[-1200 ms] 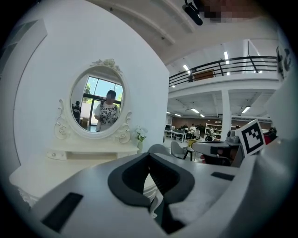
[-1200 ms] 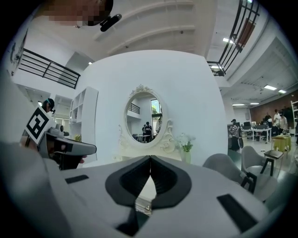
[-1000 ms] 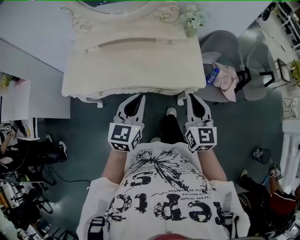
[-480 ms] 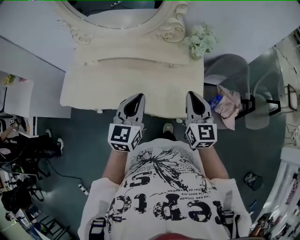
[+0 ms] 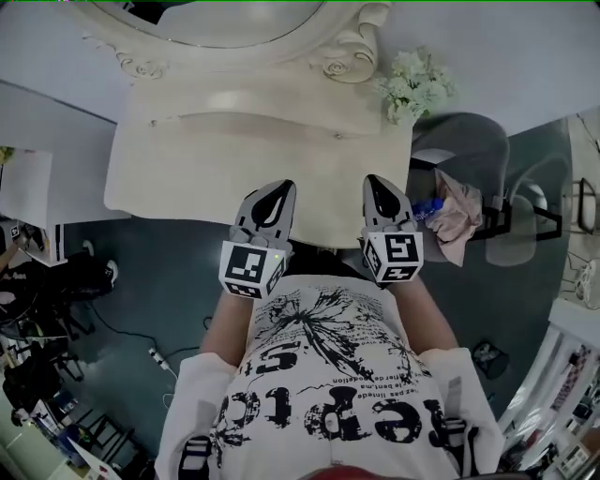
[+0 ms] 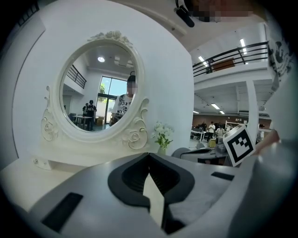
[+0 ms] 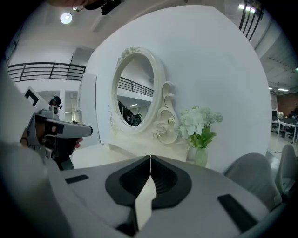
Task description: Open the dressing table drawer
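Note:
The cream dressing table [image 5: 234, 155] stands in front of me with its oval mirror [image 5: 234, 14] at the back. Its drawer front is hidden under the top's front edge. My left gripper [image 5: 281, 189] hangs over that front edge, shut and holding nothing. My right gripper [image 5: 373, 182] hangs beside it to the right, also shut and holding nothing. In the left gripper view the closed left gripper [image 6: 149, 155] points across the tabletop toward the mirror [image 6: 100, 88]. In the right gripper view the closed right gripper [image 7: 150, 157] points toward the mirror [image 7: 135, 93] and the flowers [image 7: 198, 123].
A vase of white flowers [image 5: 412, 82] stands at the table's back right corner. A grey chair [image 5: 469, 150] to the right carries a pink cloth [image 5: 457, 220] and a blue bottle [image 5: 427, 206]. A white wall runs behind the table. People and gear sit at the far left [image 5: 37, 281].
Both grippers have moved forward from in front of the table to above its front edge. The table has come closer in the head view. Both pairs of jaws stayed shut.

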A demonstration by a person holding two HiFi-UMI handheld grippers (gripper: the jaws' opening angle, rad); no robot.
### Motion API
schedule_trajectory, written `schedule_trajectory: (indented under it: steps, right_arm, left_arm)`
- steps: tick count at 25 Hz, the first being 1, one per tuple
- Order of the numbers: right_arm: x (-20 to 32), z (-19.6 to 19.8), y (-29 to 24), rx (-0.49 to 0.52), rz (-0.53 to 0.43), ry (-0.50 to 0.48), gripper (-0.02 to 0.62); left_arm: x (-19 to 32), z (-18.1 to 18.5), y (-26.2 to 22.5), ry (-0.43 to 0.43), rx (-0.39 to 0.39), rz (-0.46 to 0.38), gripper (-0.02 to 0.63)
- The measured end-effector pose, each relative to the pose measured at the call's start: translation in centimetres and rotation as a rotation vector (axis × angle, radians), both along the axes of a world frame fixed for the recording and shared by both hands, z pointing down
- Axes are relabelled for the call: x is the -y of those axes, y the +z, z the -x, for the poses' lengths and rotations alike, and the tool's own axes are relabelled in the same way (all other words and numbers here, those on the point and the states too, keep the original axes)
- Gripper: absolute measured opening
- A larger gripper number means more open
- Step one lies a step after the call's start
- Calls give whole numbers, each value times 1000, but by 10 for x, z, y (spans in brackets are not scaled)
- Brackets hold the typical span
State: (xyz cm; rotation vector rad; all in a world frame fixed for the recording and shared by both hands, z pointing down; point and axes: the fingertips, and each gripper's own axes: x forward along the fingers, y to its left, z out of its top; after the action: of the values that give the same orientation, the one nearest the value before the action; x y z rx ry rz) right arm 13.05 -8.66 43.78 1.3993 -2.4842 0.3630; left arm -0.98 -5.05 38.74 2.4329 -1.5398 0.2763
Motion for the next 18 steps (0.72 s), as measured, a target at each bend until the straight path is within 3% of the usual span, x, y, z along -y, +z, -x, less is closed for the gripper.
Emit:
schedule_trajectory:
  steps: [16,17,18]
  right_arm:
    - [79,56,118,-95,188,99,21]
    - [84,59,122,-102,195,106,38]
    - [88,62,127,-106,204,112,105]
  left_arm:
    - [70,56,59,123,-4,87,18]
    - [73,59,62,130,1,91,18]
    - [75,62,65,136,2,97,18]
